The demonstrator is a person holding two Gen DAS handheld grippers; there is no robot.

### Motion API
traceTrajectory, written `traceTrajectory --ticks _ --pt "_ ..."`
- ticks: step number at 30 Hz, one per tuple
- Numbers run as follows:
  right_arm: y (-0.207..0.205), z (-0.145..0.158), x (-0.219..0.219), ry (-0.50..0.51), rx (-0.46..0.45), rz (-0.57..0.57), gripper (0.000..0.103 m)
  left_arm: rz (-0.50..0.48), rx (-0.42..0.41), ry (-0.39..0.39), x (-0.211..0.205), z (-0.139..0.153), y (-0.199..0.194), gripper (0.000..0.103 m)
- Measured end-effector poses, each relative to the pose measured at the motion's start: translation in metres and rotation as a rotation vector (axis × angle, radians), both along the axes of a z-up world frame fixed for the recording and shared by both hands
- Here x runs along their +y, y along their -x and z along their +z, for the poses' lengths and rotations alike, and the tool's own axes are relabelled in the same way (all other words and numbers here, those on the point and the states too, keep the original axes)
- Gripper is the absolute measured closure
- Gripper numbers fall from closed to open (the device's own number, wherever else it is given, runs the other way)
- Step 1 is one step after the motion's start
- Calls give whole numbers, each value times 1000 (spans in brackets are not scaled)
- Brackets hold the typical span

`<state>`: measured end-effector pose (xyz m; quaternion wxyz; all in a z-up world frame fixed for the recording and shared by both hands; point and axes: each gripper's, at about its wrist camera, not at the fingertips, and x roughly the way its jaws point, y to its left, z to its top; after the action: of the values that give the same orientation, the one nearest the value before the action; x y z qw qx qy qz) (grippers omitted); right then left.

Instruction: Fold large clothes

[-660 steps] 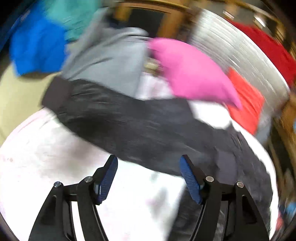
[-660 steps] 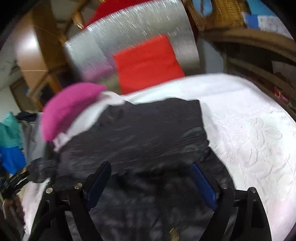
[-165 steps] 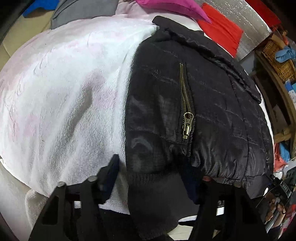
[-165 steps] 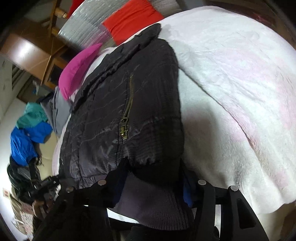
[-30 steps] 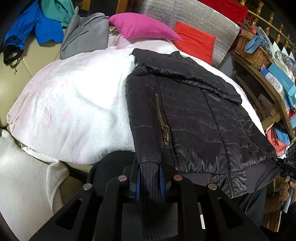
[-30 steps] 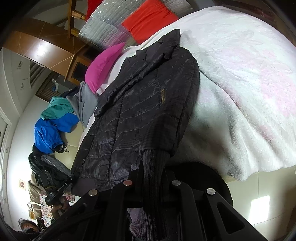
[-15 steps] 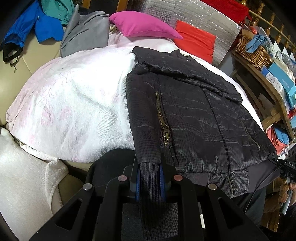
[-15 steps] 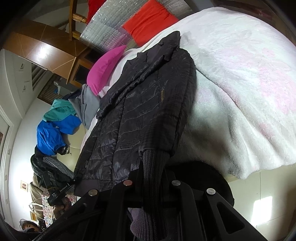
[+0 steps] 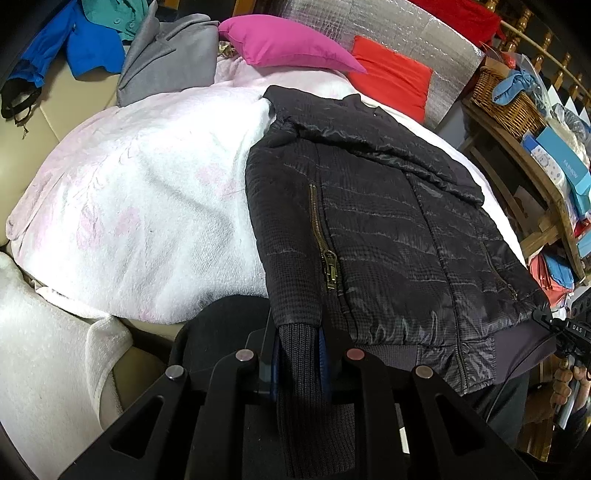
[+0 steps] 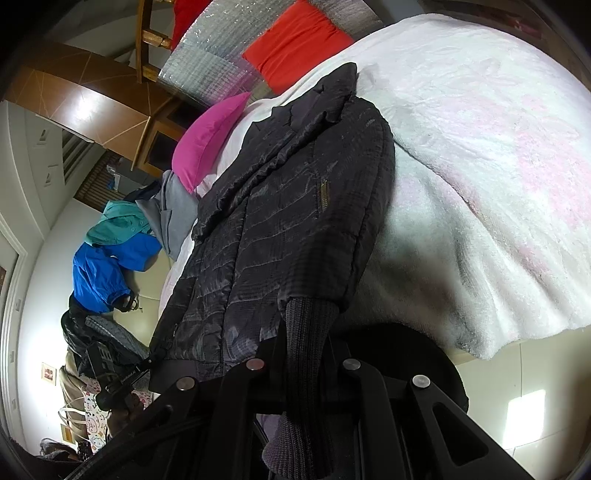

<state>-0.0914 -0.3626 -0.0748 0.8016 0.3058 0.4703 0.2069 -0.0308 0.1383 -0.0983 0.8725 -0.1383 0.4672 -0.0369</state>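
A black quilted jacket [image 9: 388,229] lies front up on a white and pink blanket [image 9: 147,206], collar towards the far pillows and hem hanging off the near edge. My left gripper [image 9: 300,354] is shut on the ribbed knit cuff [image 9: 301,369] of one sleeve, next to a brass zip [image 9: 325,243]. In the right wrist view the same jacket [image 10: 288,221] runs away from me, and my right gripper [image 10: 309,354] is shut on the other sleeve's ribbed cuff [image 10: 308,332]. Both cuffs hide the pads.
A pink pillow [image 9: 288,46], a red cushion [image 9: 391,81] and a silver foil panel [image 9: 417,33] stand at the far end. Grey [image 9: 170,62], blue [image 9: 88,48] and teal clothes lie at the far left. A wooden shelf with a wicker basket [image 9: 506,103] is on the right.
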Motion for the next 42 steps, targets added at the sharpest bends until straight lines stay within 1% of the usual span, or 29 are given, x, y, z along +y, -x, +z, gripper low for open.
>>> traceTrajectory --ticks 15,20,30,42 --pt "3 -3 -4 -8 -11 1 91 5 -14 3 2 2 11 85" --pt "-1 -6 -10 -7 -5 4 91 1 -6 -1 3 2 6 85" --pt "-5 -4 -6 25 -9 21 91 3 12 -49 -8 2 -2 85" --pt "-4 4 3 97 -13 20 91 9 19 -117 -19 3 -3 85"
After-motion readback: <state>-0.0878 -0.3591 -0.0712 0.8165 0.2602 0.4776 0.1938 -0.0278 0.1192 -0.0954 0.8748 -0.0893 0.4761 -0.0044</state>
